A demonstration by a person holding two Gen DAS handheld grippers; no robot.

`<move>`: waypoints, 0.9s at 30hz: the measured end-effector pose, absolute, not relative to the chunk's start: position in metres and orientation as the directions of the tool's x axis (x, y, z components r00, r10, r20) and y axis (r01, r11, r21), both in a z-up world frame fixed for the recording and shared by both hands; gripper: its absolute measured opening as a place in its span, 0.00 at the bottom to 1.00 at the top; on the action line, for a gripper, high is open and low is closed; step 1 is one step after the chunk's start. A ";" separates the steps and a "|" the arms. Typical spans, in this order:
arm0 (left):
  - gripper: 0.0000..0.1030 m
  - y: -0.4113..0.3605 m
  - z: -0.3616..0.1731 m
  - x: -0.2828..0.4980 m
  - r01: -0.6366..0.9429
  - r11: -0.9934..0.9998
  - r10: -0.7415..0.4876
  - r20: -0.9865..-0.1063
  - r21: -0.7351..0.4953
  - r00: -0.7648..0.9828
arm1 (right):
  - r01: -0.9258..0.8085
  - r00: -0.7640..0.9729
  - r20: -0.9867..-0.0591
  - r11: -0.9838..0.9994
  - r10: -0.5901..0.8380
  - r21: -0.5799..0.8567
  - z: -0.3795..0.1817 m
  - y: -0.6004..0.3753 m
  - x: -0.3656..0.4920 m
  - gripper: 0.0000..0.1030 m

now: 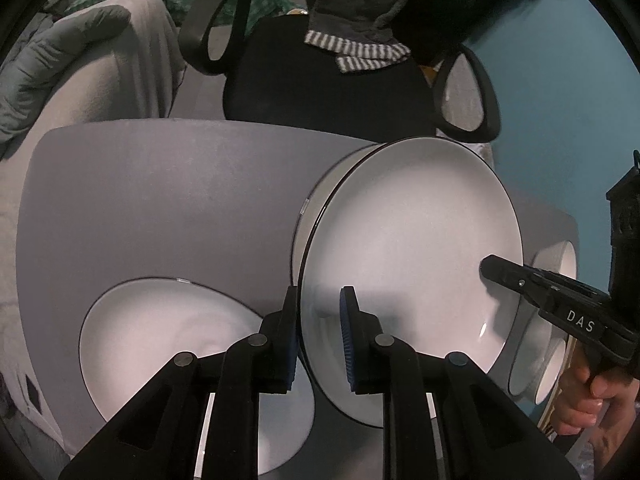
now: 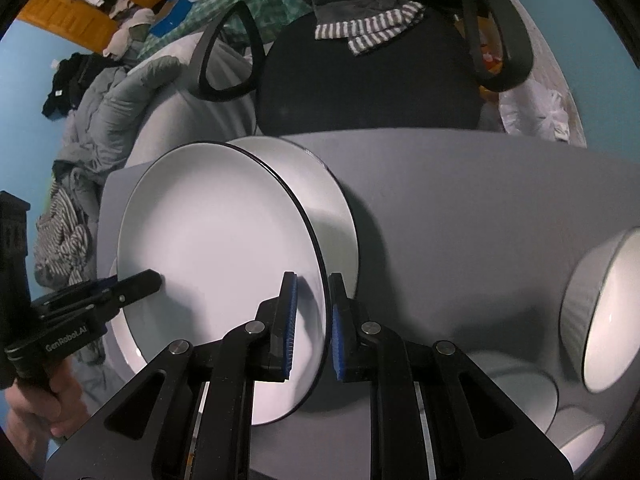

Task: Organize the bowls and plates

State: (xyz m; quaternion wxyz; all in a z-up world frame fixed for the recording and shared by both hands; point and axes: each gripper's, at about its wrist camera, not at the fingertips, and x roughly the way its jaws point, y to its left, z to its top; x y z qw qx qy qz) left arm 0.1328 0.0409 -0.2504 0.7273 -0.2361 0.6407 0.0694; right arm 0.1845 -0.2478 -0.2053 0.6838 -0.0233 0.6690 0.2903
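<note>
I have the white plate (image 1: 412, 264) pinched at opposite rims: left claw (image 1: 319, 334) lower centre, right claw (image 2: 312, 328) likewise, both nearly closed on it. It hangs over a second plate (image 2: 336, 208) on the grey table (image 2: 460, 208). Glazed, dark-rimmed, smooth. Ribbed bowl (image 2: 600, 316) at right.

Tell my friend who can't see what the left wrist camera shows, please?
Two black grippers pinch one big white plate by opposite rims: the left gripper near the camera, the right gripper from the right side. The plate hangs above a grey table, over another plate.
</note>
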 end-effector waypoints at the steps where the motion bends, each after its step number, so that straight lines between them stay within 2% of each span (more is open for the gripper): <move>1: 0.18 0.041 -0.252 0.135 -0.409 0.878 -0.197 -0.967 -0.248 0.164 | -0.431 -0.070 -0.930 0.830 0.361 0.355 -0.207 -0.246 0.186 0.15; 22: 0.18 0.034 -0.267 0.153 -0.380 0.919 -0.075 -0.994 -0.101 0.082 | -0.479 -0.097 -0.964 0.838 0.246 0.262 -0.220 -0.221 0.203 0.17; 27: 0.18 0.031 -0.267 0.158 -0.348 0.935 -0.054 -0.997 -0.071 0.057 | -0.478 -0.126 -0.970 0.844 0.209 0.244 -0.221 -0.214 0.205 0.24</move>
